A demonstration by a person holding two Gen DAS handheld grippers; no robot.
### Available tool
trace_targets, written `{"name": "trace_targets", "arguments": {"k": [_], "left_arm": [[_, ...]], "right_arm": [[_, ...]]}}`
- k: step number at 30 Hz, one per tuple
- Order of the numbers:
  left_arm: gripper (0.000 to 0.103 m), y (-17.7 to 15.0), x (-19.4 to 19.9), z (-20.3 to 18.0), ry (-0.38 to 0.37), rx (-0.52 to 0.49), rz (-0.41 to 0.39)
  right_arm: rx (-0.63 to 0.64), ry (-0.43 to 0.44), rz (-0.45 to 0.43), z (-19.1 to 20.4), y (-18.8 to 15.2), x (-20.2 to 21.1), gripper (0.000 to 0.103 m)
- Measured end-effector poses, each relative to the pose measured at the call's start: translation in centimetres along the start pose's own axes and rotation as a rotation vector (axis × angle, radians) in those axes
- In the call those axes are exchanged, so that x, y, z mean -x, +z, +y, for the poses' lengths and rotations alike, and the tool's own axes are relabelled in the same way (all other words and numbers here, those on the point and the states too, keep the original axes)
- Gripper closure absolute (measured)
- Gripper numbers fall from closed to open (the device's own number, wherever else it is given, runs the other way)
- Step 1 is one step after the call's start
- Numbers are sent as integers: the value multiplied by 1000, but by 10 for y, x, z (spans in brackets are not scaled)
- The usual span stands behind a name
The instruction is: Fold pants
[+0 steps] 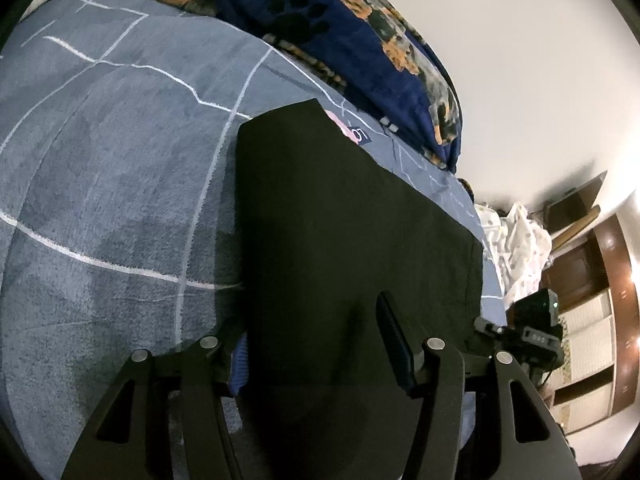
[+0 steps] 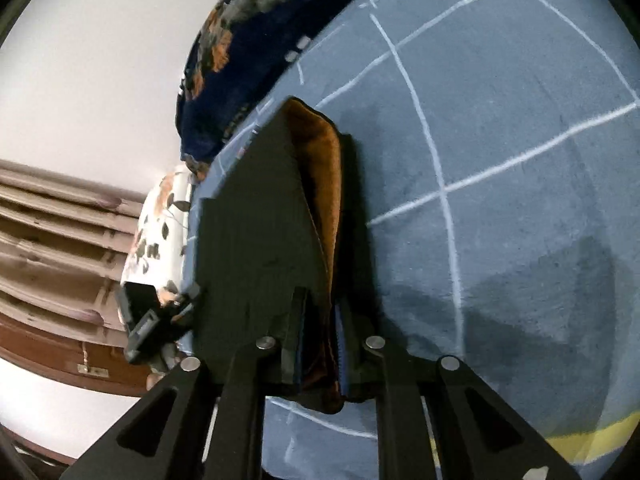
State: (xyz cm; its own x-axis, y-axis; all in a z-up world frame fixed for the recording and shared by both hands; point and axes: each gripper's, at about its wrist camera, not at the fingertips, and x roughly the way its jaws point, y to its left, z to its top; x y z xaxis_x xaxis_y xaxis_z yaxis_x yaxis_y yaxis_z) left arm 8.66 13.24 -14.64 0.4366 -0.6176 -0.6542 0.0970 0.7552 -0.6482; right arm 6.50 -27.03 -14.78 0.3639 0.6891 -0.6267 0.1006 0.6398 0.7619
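Black pants (image 1: pixel 352 220) lie on a blue bedspread (image 1: pixel 100 200) with white lines. My left gripper (image 1: pixel 308 320) stands half open over their near end. One finger sits at the cloth's left edge and the other rests above the cloth, its pad free. In the right wrist view the pants (image 2: pixel 256 240) rise as a folded sheet showing a brown lining (image 2: pixel 324 168). My right gripper (image 2: pixel 322 300) is shut on their near edge, with lining and black cloth pinched between the pads. Each gripper shows in the other's view: the right one (image 1: pixel 536 320) and the left one (image 2: pixel 148 320).
A dark blue blanket (image 1: pixel 340 28) with paw prints and orange patches is heaped along the bed's far side. White spotted cloth (image 1: pixel 516 248) and a floral sheet (image 2: pixel 160 232) hang at the bed's edge. Wooden cupboards (image 1: pixel 600 320) stand beyond.
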Motion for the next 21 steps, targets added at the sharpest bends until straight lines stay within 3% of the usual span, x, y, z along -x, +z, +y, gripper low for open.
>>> {"name": "trace_targets", "arguments": {"k": [3, 8, 10, 13, 16, 18, 21], "left_arm": [[46, 1, -1, -2, 12, -22, 6], [45, 2, -4, -11, 52, -78, 26], [43, 1, -4, -14, 70, -101, 30], [39, -1, -6, -21, 100, -149, 39], [31, -3, -12, -32, 131, -223, 70], [16, -5, -19, -41, 139, -289, 108], [2, -7, -31, -53, 141, -372, 163]], "right_arm": [[-7, 10, -50, 3, 0, 13, 79], [132, -133, -50, 25, 5, 15, 57], [168, -183, -30, 25, 7, 6, 57], [171, -171, 0, 22, 9, -7, 57], [179, -148, 17, 25, 10, -14, 56], [201, -133, 37, 30, 10, -21, 53], [216, -88, 65, 33, 11, -32, 53]]}}
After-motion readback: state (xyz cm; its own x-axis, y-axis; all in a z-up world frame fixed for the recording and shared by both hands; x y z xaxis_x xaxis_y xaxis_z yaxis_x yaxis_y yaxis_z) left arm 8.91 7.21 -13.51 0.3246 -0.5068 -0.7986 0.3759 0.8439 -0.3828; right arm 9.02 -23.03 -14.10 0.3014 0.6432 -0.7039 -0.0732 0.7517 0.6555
